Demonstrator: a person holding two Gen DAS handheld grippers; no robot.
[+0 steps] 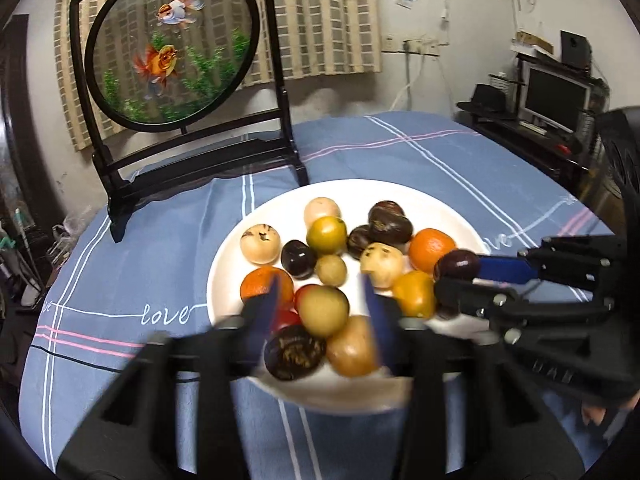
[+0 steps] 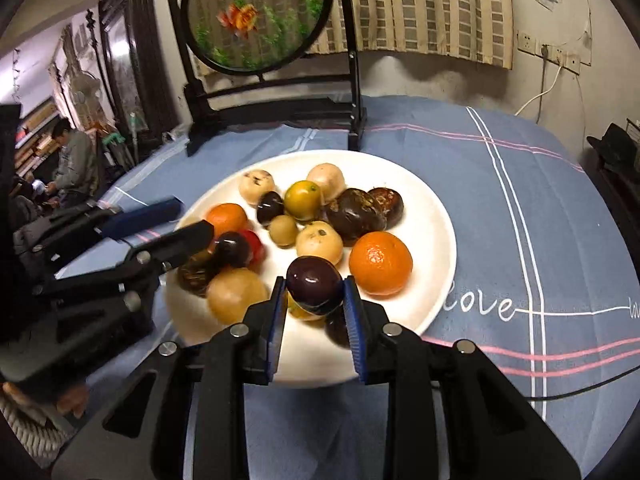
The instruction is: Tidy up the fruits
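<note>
A dark purple fruit (image 2: 315,285) sits clamped between the right gripper (image 2: 315,304) pads, just above the white plate (image 2: 432,216) of mixed fruit on the blue-clothed counter (image 2: 520,208). The left gripper (image 1: 324,300), blurred, seems parted and empty over the plate's near fruit.

A blue checked cloth (image 1: 400,152) covers the tabletop. Behind it stands a round goldfish screen (image 1: 172,48) in a dark frame, before a beige patterned curtain (image 1: 328,20). A monitor (image 1: 556,96) sits on the right.
</note>
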